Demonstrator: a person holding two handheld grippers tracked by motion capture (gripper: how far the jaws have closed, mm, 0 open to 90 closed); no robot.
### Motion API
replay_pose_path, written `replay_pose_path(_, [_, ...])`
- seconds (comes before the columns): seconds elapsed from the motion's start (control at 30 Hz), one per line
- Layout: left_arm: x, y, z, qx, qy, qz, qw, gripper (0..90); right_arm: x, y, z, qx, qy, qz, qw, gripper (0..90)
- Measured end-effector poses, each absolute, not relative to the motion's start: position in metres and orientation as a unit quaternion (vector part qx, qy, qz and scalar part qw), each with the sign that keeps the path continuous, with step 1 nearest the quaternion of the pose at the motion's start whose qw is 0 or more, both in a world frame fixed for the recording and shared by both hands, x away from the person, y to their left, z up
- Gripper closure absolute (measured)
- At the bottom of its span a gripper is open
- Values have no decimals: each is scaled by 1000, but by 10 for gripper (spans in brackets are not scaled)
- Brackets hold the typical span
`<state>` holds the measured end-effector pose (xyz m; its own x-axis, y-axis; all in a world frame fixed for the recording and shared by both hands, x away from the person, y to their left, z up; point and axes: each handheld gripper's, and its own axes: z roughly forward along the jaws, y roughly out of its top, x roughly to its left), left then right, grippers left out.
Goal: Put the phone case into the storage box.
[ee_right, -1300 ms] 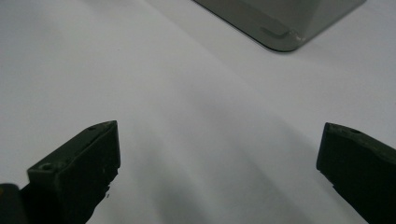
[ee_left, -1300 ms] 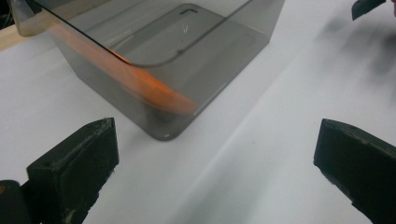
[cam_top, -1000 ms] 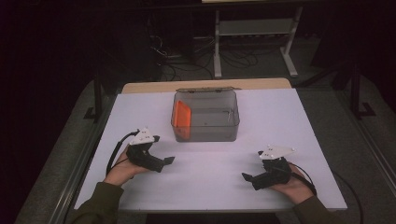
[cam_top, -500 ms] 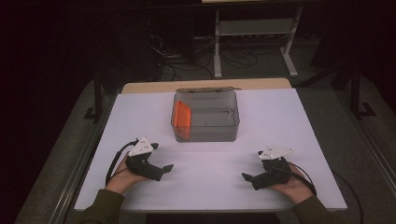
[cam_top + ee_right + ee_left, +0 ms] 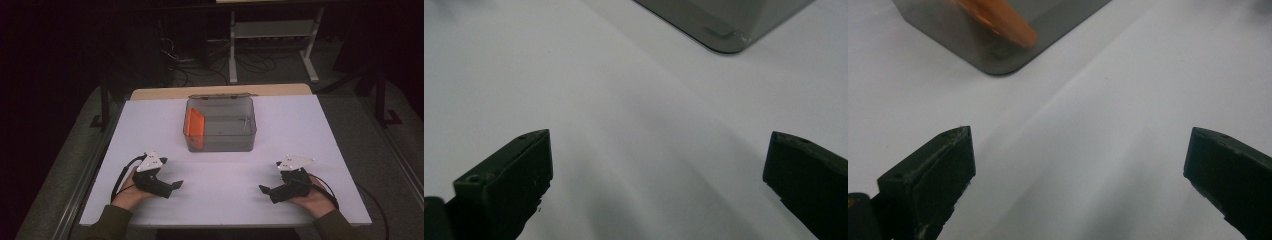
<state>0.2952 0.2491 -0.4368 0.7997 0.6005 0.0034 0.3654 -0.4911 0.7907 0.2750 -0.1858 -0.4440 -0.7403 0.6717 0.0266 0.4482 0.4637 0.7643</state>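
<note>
White tabletop [image 5: 220, 200] holds a clear bin [image 5: 220, 145] with an orange piece [image 5: 194, 125] inside at centre — both grippers, left [image 5: 176, 185] and right [image 5: 263, 189], rest near the front edge, jaws spread, empty. Likely the start — next, reaching forward to the bin.

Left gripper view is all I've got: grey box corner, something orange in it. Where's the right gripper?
Observer: The right gripper rests on the white table near its front edge, apart from the grey box.
Operator: Its jaws?
Observer: Wide apart in the right gripper view, nothing between them.
Operator: Box open or lidded?
Observer: High view shows it open on top, the orange piece leaning against its left wall.
</note>
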Motion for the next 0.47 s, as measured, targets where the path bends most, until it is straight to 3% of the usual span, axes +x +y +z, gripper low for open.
replay_pose_path(0.47, [294, 247, -440, 861, 276, 135, 406, 0, 275, -186, -444, 332, 844, 397, 140, 0])
